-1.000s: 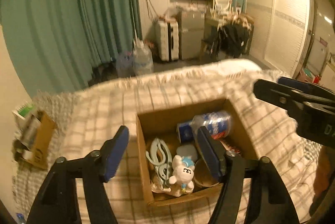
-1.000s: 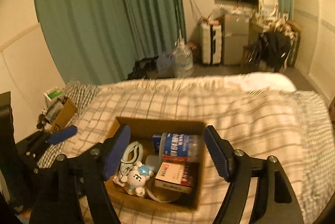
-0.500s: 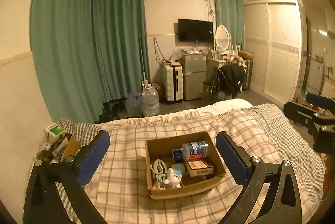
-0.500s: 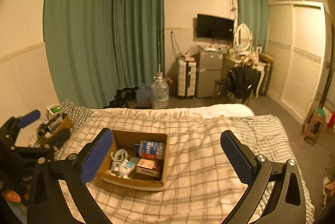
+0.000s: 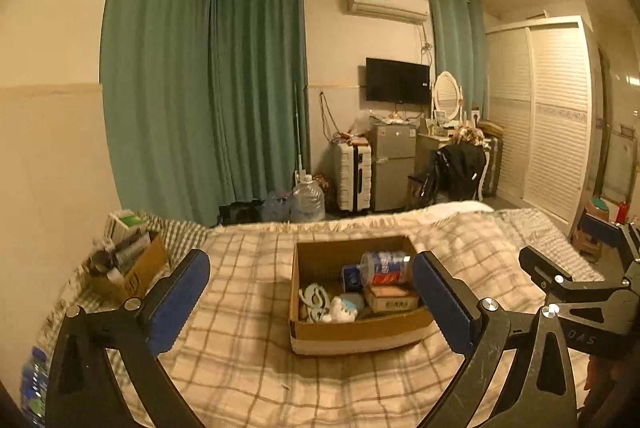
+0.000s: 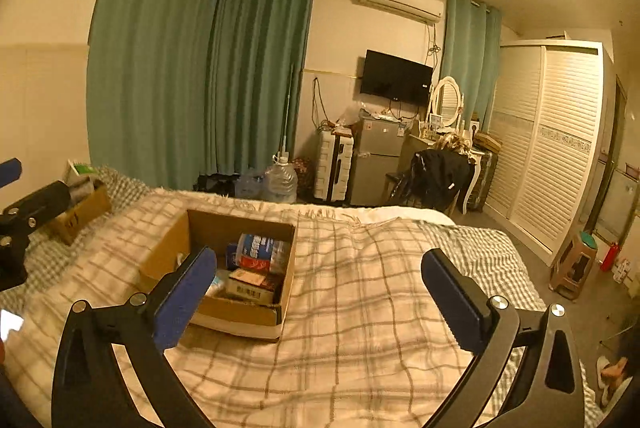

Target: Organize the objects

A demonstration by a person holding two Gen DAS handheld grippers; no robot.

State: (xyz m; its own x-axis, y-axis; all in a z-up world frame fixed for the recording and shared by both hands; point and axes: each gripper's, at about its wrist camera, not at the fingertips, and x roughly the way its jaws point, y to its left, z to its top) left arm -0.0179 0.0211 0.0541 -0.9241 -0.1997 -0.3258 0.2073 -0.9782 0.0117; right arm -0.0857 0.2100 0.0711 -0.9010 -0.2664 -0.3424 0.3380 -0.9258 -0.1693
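Grippers pulling back from the filled box

Left gripper (image 5: 312, 286) and right gripper (image 6: 320, 286) are hanging wide apart and empty, jaws just opened, backing away from the cardboard box (image 5: 356, 334) sitting packed on the plaid blanket (image 6: 360, 348); sorting is looking finished.

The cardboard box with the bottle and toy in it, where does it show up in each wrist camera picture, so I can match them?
Left wrist view: the cardboard box sits on the checked blanket at lower centre, between the open fingers.
Right wrist view: the box lies left of centre, partly behind the left finger.
Shared landmark: the wall television, upper right of centre in both.
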